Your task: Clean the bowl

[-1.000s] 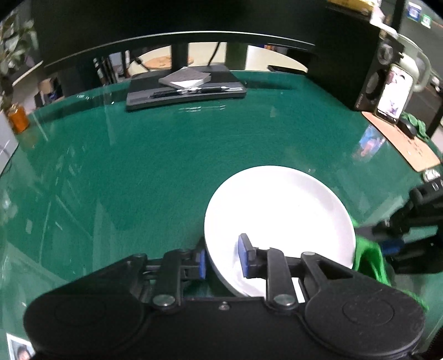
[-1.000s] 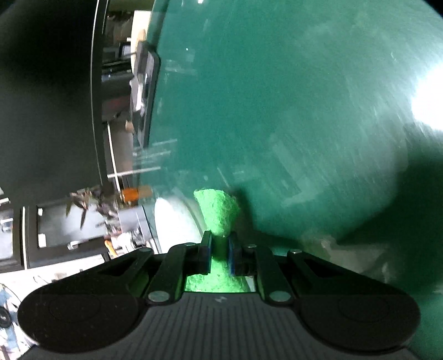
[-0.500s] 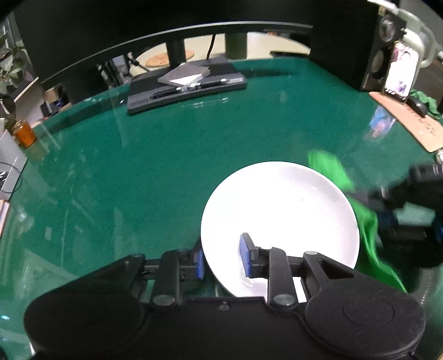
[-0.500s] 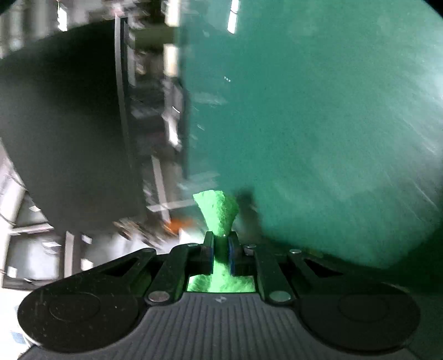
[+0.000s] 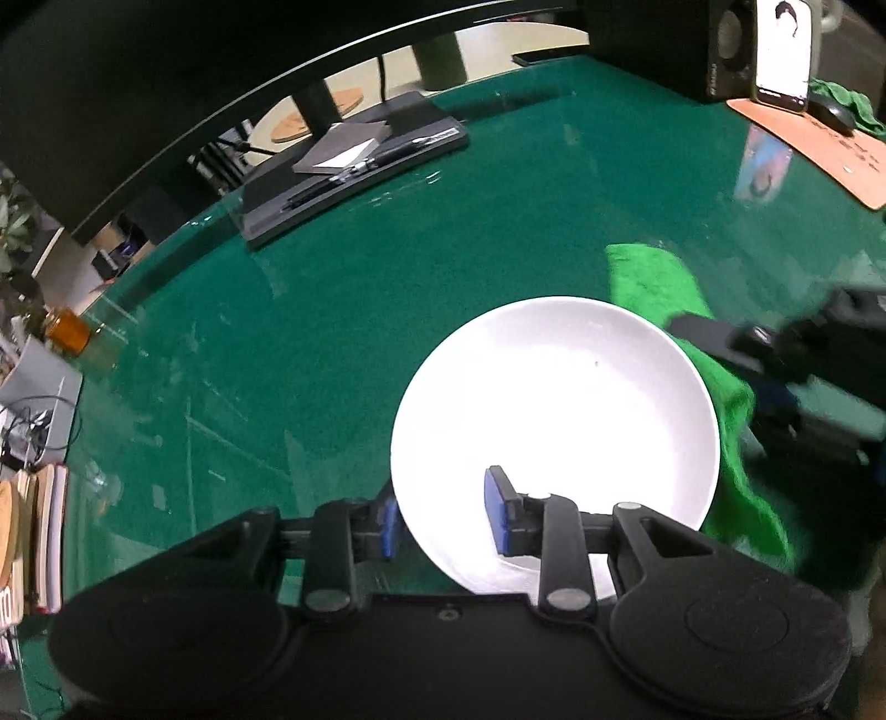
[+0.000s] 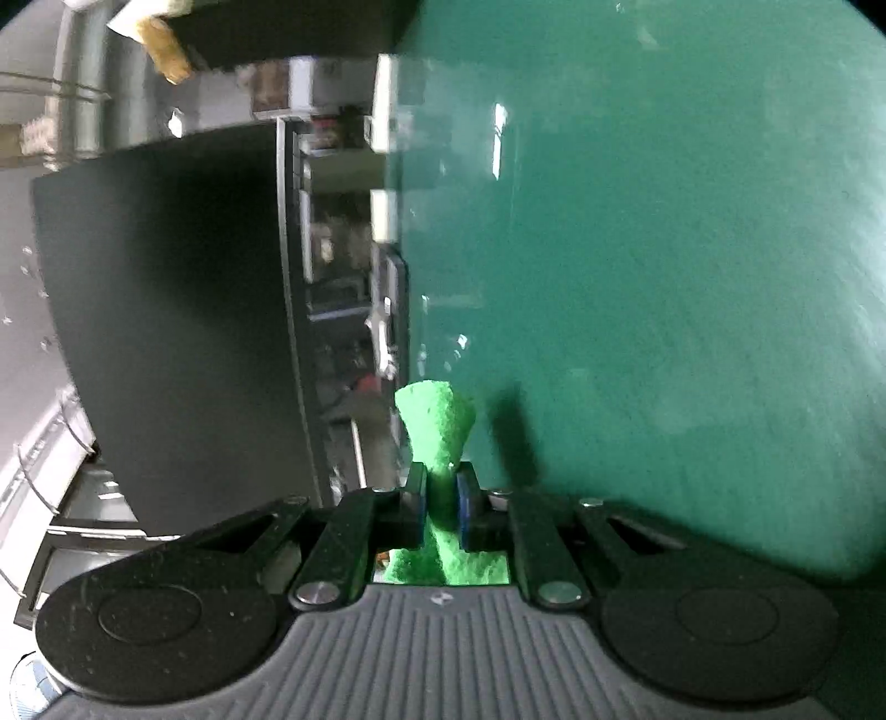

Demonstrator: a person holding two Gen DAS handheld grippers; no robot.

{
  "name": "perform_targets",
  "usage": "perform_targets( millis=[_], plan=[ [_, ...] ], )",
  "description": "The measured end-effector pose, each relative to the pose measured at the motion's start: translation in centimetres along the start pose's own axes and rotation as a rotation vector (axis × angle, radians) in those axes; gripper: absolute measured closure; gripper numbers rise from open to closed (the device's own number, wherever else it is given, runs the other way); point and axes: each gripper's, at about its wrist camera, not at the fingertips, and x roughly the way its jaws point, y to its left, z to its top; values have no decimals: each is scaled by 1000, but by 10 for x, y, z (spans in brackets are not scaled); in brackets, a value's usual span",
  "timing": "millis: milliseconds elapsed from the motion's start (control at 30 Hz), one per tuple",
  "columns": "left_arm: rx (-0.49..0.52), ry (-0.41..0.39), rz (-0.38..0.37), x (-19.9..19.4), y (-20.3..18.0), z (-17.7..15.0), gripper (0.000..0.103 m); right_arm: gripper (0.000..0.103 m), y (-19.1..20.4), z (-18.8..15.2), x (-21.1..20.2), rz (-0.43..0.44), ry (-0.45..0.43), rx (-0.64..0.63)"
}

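A white bowl sits on the green table, close in front of the left gripper. Its near rim lies between the blue pads: one pad outside the rim, the other inside the bowl. These jaws are opening slightly, and the pads look to be still on the rim. The right gripper is shut on a bright green cloth that sticks out past its fingertips. In the left wrist view the right gripper is blurred at the bowl's right side, and the cloth drapes along the bowl's far right rim.
A black tray with a notebook and pen lies at the table's far side. A speaker and a lit phone stand at the far right by a brown mat. An amber jar and books are at the left. A dark monitor stands behind.
The right gripper has carried the cloth from the bowl's near right side up to its far right rim. The left view has rolled and shifted, with the bowl staying between slightly wider jaws.
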Motion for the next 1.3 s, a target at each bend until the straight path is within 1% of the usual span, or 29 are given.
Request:
perform_targets(
  millis=[67,100,167,233,367,467,533,600,633,667,733,800,900,967,1033,1100,1133,1200,1267,1300],
  plan=[
    [19,-1,-8,0,1,1,74,91,-5,-12,-4,-7,-62,22],
    [31,-3,-13,0,1,1,74,90,-5,-12,-1,-5,-77,24],
    [68,-4,-29,0,2,1,74,91,-1,-9,17,5,-116,12],
    [96,-3,-49,1,3,2,73,90,3,-12,26,-3,-144,6],
    [175,-10,-102,3,6,4,73,90,8,-46,3,-39,-275,-31],
    [208,-21,-122,5,7,4,73,90,12,-44,11,-46,-300,-39],
    [220,-33,-135,5,8,2,73,90,18,-29,34,-36,-279,-44],
    [216,-43,-150,6,9,1,73,90,23,-26,38,-48,-273,-72],
    [211,-44,-160,6,10,2,72,90,25,-29,30,-60,-276,-87],
    [205,-43,-176,7,11,3,69,90,24,-35,18,-68,-276,-82],
    [195,-41,-212,8,11,7,65,90,21,-45,-4,-84,-273,-71],
    [192,-42,-221,8,9,8,65,90,19,-46,-13,-90,-253,-56],
    [161,-40,-230,9,11,7,65,90,30,-29,10,-69,-183,-69],
    [127,-26,-224,9,12,8,65,90,37,-16,32,-64,-115,-94],
    [92,-13,-216,9,12,9,65,90,38,-13,31,-83,-82,-120],
    [41,-5,-198,8,12,7,65,90,32,-9,17,-99,-49,-128],
    [24,-2,-186,7,11,6,65,90,27,-5,9,-114,-25,-113],
    [-24,15,-162,6,9,6,65,93,19,6,1,-133,43,-66],
    [-61,29,-144,5,8,6,65,92,22,19,4,-145,103,-64],
    [-70,31,-140,4,8,6,65,91,26,24,10,-134,124,-78]
  ],
)
